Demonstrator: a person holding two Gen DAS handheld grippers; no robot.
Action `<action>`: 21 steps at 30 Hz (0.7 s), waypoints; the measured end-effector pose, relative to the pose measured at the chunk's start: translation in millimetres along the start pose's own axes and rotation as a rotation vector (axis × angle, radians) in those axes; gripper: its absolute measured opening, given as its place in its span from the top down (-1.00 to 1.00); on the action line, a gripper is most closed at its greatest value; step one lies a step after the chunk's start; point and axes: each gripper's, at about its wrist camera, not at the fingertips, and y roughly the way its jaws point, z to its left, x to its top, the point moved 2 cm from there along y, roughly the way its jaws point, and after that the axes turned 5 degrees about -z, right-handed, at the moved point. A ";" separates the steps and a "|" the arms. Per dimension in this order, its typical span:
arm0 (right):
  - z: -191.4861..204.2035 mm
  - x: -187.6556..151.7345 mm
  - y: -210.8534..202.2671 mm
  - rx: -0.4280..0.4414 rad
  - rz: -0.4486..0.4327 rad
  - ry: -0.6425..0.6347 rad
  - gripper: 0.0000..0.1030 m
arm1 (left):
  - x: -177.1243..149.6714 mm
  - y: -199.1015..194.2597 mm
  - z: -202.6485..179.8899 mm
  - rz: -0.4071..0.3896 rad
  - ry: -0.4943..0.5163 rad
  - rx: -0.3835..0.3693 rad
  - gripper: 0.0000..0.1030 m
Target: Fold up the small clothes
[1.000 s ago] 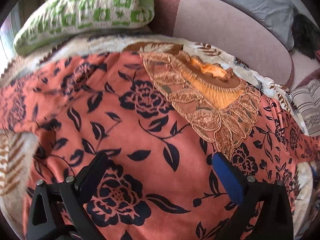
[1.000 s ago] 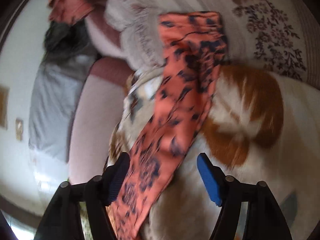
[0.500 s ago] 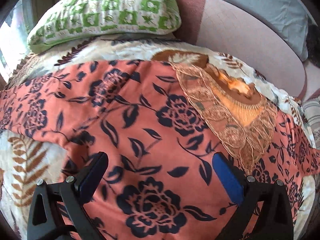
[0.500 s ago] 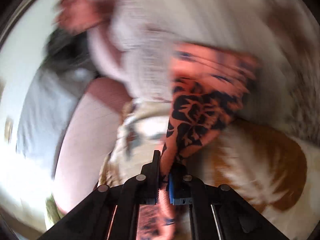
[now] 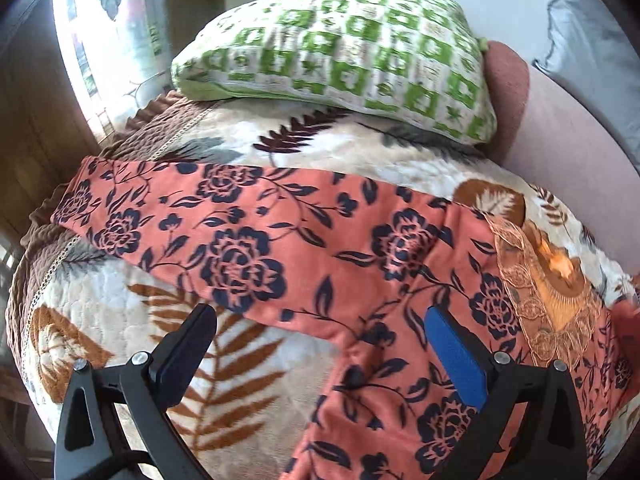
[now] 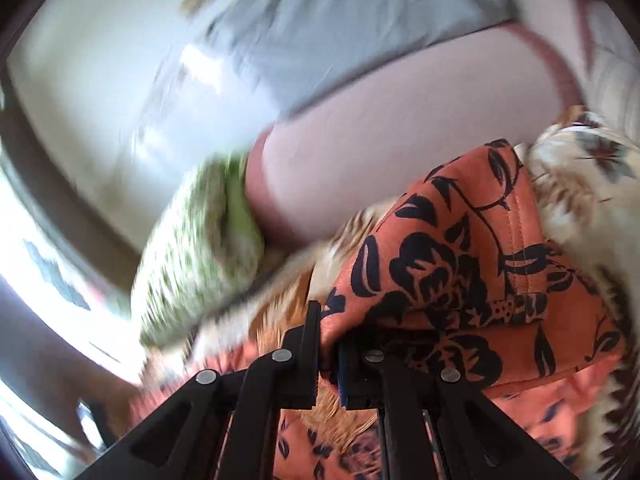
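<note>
I see a bed under a leaf-print blanket (image 5: 248,364), pink headboard (image 5: 568,148) behind it, window (image 5: 104,40) at the left. A green-checked pillow (image 5: 340,56) sits at the blanket's far edge. The orange floral garment (image 5: 280,248) lies spread across the blanket, one sleeve stretched out to the left, lace neckline (image 5: 536,292) at the right. My left gripper (image 5: 316,364) hangs over it, fingers wide apart, holding nothing; the blue pad (image 5: 454,356) is over the fabric, the black one over bare blanket. My right gripper (image 6: 329,354) is clamped on a bunched fold of the garment (image 6: 460,280), lifted off the blanket. That view is motion-blurred.
</note>
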 end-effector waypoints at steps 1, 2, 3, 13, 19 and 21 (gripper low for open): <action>14.7 -21.3 19.2 -0.017 0.076 -0.045 0.78 | 0.8 0.5 4.7 0.006 -0.008 -0.001 -1.00; 24.6 -38.3 41.9 -0.014 0.160 -0.075 0.78 | 2.3 1.4 9.0 0.014 -0.015 -0.003 -1.00; 30.3 -58.3 59.6 0.001 0.241 -0.086 0.78 | 3.6 2.5 12.7 0.020 -0.020 -0.005 -1.00; -8.4 -100.5 3.7 0.166 0.256 -0.096 -0.57 | 1.9 -4.0 4.7 -0.009 0.021 -0.019 -1.00; -55.9 -99.3 -70.1 0.197 0.033 0.055 -0.56 | -16.8 -35.9 -60.1 -0.143 0.208 -0.136 -1.00; -88.5 -92.0 -84.7 0.170 -0.019 0.178 -0.48 | -31.3 -47.4 -90.3 -0.178 0.300 -0.187 -1.00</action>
